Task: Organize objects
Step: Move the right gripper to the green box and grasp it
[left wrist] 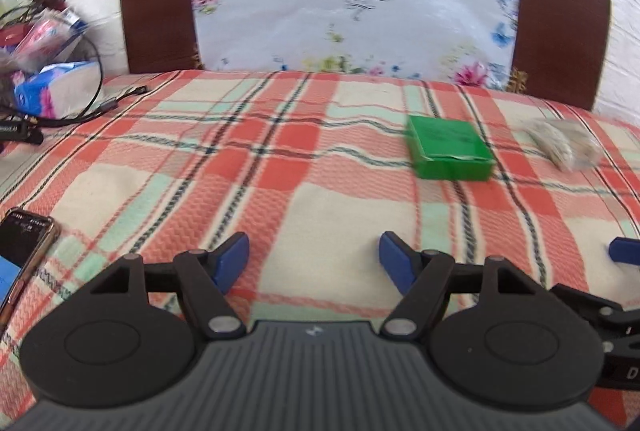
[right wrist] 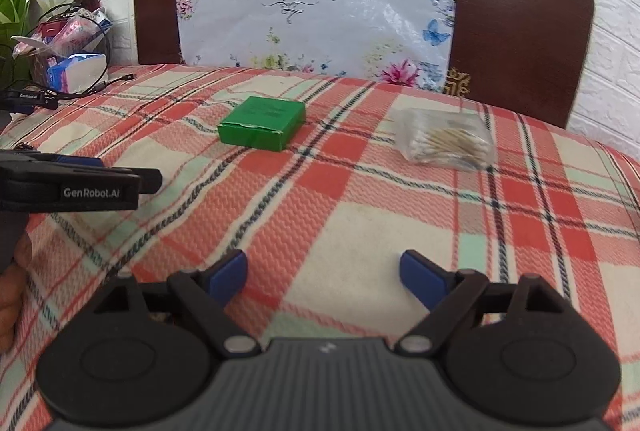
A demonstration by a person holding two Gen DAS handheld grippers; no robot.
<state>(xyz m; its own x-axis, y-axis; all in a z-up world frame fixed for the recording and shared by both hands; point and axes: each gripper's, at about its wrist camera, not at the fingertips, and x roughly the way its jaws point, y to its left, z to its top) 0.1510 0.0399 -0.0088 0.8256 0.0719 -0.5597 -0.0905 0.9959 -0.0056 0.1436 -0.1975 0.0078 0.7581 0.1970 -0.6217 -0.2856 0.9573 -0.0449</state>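
On the plaid blanket (right wrist: 340, 215) lie a green box (right wrist: 262, 127) and, well apart, a swab bag (right wrist: 444, 143) — both untouched. Left gripper (left wrist: 314, 259) and right gripper (right wrist: 324, 277) gape empty — nothing looks organized yet.

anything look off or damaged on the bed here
Only a little. The green box has a torn, ragged top edge along its near side and lies skewed to the plaid lines. The swab bag lies apart to its right, intact. Both grippers, left and right, are open and empty.
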